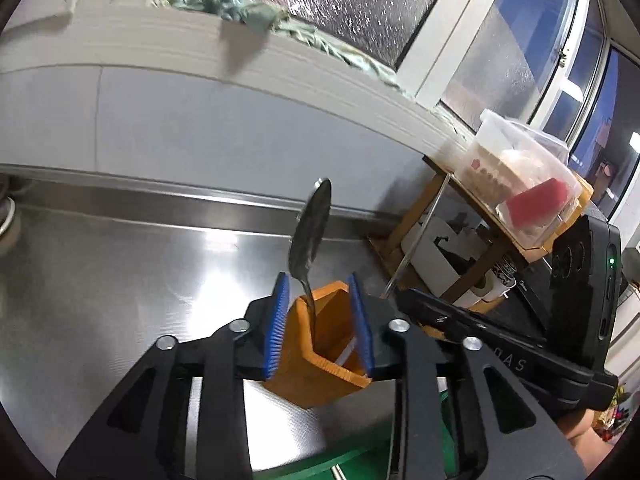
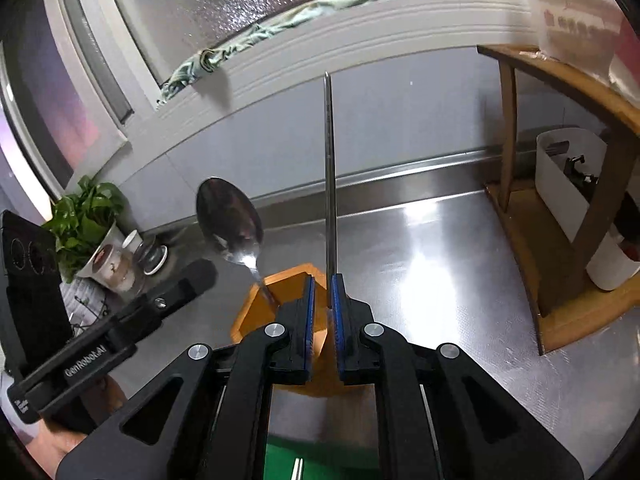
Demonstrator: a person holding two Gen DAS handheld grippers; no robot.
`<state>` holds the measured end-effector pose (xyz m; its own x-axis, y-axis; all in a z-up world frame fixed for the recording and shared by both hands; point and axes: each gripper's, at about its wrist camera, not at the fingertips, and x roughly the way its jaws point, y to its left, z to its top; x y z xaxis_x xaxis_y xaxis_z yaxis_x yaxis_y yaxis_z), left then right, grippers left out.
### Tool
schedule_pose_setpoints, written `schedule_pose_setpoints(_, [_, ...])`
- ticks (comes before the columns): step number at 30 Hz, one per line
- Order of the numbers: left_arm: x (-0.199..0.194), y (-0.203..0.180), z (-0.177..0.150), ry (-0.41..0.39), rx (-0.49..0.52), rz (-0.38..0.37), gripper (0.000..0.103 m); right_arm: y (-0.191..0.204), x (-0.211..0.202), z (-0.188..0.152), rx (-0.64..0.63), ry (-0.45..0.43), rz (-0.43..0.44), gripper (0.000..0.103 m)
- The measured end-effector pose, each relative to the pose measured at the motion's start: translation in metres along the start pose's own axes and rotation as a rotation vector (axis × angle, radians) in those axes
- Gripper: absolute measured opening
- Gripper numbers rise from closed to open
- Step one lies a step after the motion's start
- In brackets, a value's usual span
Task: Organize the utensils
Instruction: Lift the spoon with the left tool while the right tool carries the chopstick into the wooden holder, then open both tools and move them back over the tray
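Left wrist: left claw (image 1: 320,322) was clamped around the orange holder (image 1: 320,344), which stood on the steel surface (image 1: 120,280) well in from its back edge. A spoon (image 1: 310,236) stood in it, bowl up.

Right wrist: right claw (image 2: 324,316) was pinched on a thin metal utensil (image 2: 330,176), long axis pointing up and away. The holder (image 2: 280,280) sat directly under the claw, so I'd expect a tip-down insertion next.

Your right gripper (image 2: 323,312), jaws nearly closed, pinches a thin metal utensil (image 2: 329,184) pointing upright. Just beyond, an orange holder (image 2: 256,312) holds a spoon (image 2: 230,222), bowl up. Far left, a potted plant (image 2: 86,216).
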<state>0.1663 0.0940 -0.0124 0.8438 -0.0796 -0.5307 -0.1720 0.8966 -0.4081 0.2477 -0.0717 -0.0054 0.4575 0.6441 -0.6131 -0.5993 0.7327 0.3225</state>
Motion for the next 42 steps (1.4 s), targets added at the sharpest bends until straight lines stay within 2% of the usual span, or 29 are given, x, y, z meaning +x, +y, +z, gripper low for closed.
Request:
schedule_pose_setpoints(1, [-0.003,0.000,0.001,-0.002,-0.003,0.005,0.033,0.000,-0.004,0.000,0.001,-0.002,-0.005,0.012])
schedule_pose_setpoints(3, [-0.014,0.001,0.002,-0.007,-0.001,0.021,0.041,-0.002,-0.016,0.000,0.008,-0.012,-0.005,0.034])
schedule_pose_setpoints(4, [-0.021,0.001,0.002,-0.009,0.003,0.028,0.048,-0.002,-0.022,-0.001,0.011,-0.025,-0.004,0.060])
schedule_pose_setpoints(5, [-0.027,0.001,0.002,-0.011,0.009,0.036,0.050,-0.003,-0.030,-0.003,0.011,-0.046,-0.007,0.073])
schedule_pose_setpoints(6, [-0.034,0.000,0.002,-0.013,0.021,0.050,0.052,-0.003,-0.039,-0.004,0.007,-0.064,-0.017,0.074])
schedule_pose_setpoints(8, [-0.045,-0.002,0.001,-0.006,0.044,0.080,0.065,-0.004,-0.051,-0.005,0.001,-0.062,-0.027,0.080])
schedule_pose_setpoints(9, [-0.051,-0.004,0.000,0.005,0.055,0.092,0.069,-0.004,-0.059,-0.007,-0.002,-0.052,-0.043,0.092])
schedule_pose_setpoints(10, [-0.056,-0.006,-0.001,0.020,0.063,0.103,0.078,-0.005,-0.064,-0.008,-0.003,-0.042,-0.054,0.100])
schedule_pose_setpoints(11, [-0.059,-0.007,-0.003,0.030,0.069,0.113,0.086,-0.005,-0.070,-0.010,-0.007,-0.020,-0.058,0.099])
schedule_pose_setpoints(14, [-0.072,-0.014,-0.013,0.074,0.095,0.161,0.095,-0.005,-0.081,-0.018,-0.034,0.067,-0.065,0.099])
schedule_pose_setpoints(19, [-0.081,-0.020,-0.035,0.174,0.097,0.180,0.095,0.000,-0.099,-0.041,-0.105,0.149,-0.095,0.099])
schedule_pose_setpoints(24, [-0.085,-0.018,-0.063,0.289,0.047,0.195,0.095,0.003,-0.109,-0.065,-0.117,0.233,-0.100,0.099])
schedule_pose_setpoints(29, [-0.086,-0.014,-0.095,0.391,0.001,0.205,0.095,0.000,-0.110,-0.086,-0.076,0.300,-0.079,0.099])
schedule_pose_setpoints(34, [-0.085,-0.006,-0.125,0.496,-0.081,0.179,0.095,-0.006,-0.101,-0.105,-0.025,0.392,-0.072,0.098])
schedule_pose_setpoints(36, [-0.083,-0.003,-0.134,0.529,-0.103,0.177,0.095,-0.012,-0.093,-0.115,0.006,0.455,-0.084,0.094])
schedule_pose_setpoints(39, [-0.078,0.000,-0.144,0.573,-0.117,0.195,0.094,-0.022,-0.081,-0.129,0.054,0.538,-0.112,0.077])
schedule_pose_setpoints(42, [-0.074,0.004,-0.152,0.617,-0.136,0.199,0.090,-0.035,-0.071,-0.143,0.100,0.618,-0.136,0.053])
